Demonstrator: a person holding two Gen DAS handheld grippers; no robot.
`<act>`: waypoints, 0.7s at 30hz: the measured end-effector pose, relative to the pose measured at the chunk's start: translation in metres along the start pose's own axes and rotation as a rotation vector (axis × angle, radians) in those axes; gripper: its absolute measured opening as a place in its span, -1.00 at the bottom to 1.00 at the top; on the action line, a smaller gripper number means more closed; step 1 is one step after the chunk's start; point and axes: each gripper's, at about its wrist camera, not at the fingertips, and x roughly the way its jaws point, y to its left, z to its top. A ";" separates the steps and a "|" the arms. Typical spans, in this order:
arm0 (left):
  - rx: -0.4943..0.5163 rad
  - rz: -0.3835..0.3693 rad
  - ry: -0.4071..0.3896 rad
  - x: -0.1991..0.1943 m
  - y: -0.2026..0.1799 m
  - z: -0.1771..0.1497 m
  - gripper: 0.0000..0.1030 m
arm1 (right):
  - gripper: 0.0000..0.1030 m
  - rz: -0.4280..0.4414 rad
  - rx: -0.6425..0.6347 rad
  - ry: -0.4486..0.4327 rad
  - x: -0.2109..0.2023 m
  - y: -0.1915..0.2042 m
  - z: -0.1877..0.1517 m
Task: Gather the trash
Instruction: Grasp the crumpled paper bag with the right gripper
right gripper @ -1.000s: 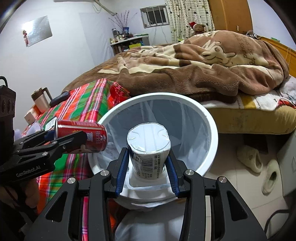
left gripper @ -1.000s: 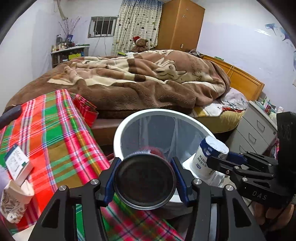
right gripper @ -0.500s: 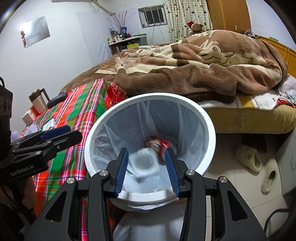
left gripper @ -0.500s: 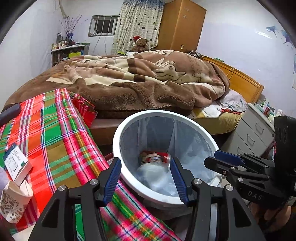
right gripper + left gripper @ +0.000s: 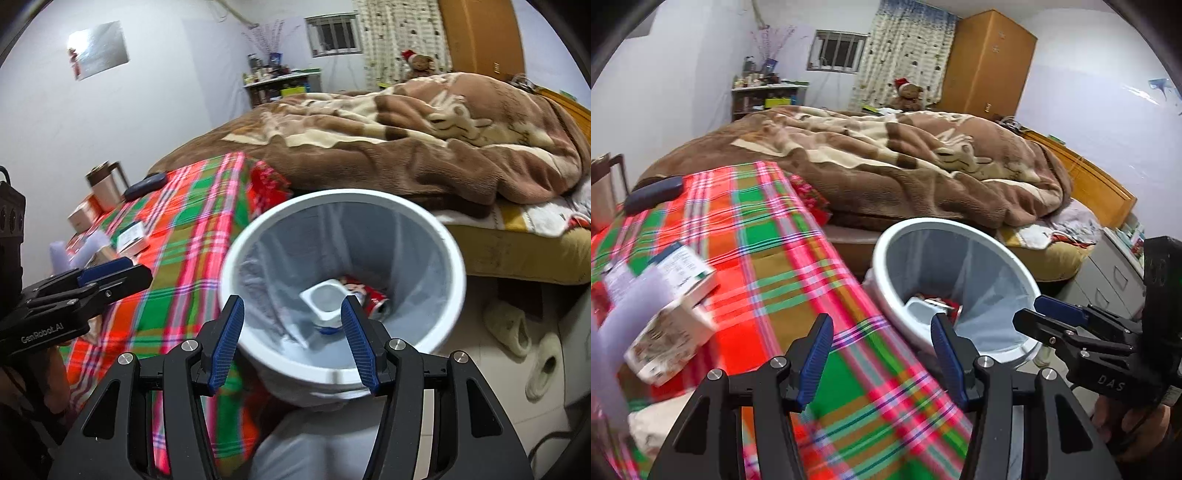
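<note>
A white trash bin (image 5: 452, 258) with a clear liner stands beside the plaid-covered table (image 5: 768, 266). A white yoghurt cup (image 5: 325, 302) and a red can (image 5: 375, 297) lie at its bottom. My right gripper (image 5: 291, 325) hovers over the bin's near rim, its jaws opening with nothing between them. My left gripper (image 5: 881, 343) stands open and empty over the table's edge, left of the bin (image 5: 886, 258). A white and green box (image 5: 683, 273) and a crumpled paper cup (image 5: 665, 339) lie on the cloth to its left, blurred.
A bed with a brown blanket (image 5: 905, 166) lies behind the bin. A dark case (image 5: 653, 194) and a mug (image 5: 107, 186) sit at the table's far end. Slippers (image 5: 509, 325) lie on the floor, and grey drawers (image 5: 1115, 273) stand at the right.
The left gripper let go of the red can and the right one of the white cup; both fell into the bin. The left gripper swung left over the table. The right jaws widened.
</note>
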 end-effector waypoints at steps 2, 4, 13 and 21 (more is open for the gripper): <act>-0.015 0.020 -0.001 -0.006 0.008 -0.003 0.06 | 0.10 0.019 -0.012 0.000 0.000 0.008 0.000; -0.031 0.038 -0.001 -0.013 0.016 -0.008 0.06 | 0.10 0.036 -0.028 -0.006 -0.001 0.017 0.000; -0.089 0.117 -0.035 -0.047 0.048 -0.031 0.06 | 0.10 0.165 -0.043 0.045 0.008 0.043 -0.006; -0.152 0.181 -0.053 -0.078 0.076 -0.048 0.06 | 0.10 0.238 -0.161 0.021 0.008 0.079 -0.014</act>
